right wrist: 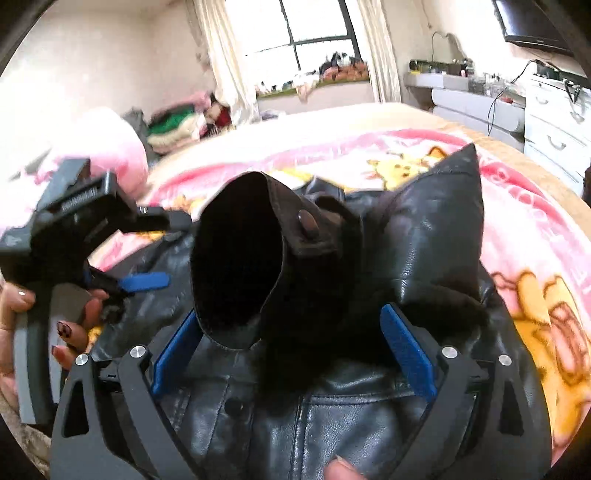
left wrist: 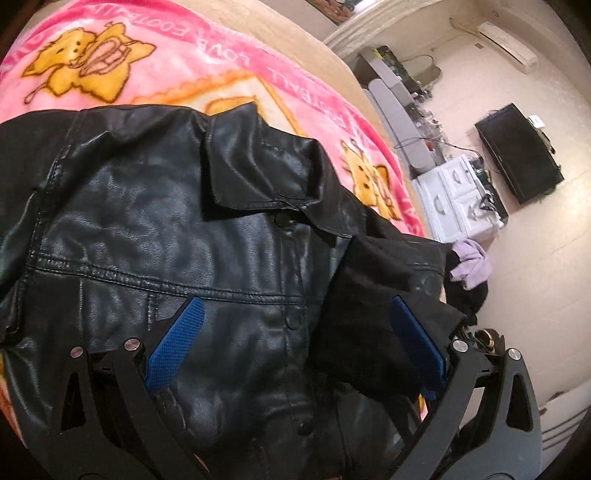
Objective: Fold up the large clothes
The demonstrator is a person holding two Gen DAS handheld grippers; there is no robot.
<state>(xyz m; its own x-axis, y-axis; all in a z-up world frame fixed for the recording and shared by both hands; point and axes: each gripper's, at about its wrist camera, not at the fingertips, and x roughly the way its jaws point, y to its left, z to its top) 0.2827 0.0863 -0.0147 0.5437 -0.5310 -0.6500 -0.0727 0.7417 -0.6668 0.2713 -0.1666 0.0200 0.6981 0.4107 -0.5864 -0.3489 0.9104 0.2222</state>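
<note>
i count one black leather jacket on the bed, lying on one pink cartoon blanket that covers most of the mattress, with a bare beige strip of the bed showing past the blanket's far edge. the jacket sits toward the near edge of the blanket, front up, collar spread, with three snap buttons showing down its front in my left view.

my left gripper hangs over the jacket's chest with its jaws wide apart; two blue pads show, and a fold of the black lining lies against the right-hand one, but nothing is pinched. my right gripper also has its jaws spread wide. one sleeve cuff stands up between its two blue pads, mouth open toward the camera, one snap on its tab; the pads do not press on it. a peak of leather rises just beside the cuff on the right.

in the right view i see the left gripper at the left edge, held by one hand with painted nails, and a single fingertip at the bottom edge.

off the bed: one white drawer unit, one dark television, one lilac cloth hanging at the jacket's edge near the bed's corner, and one window with curtains.
</note>
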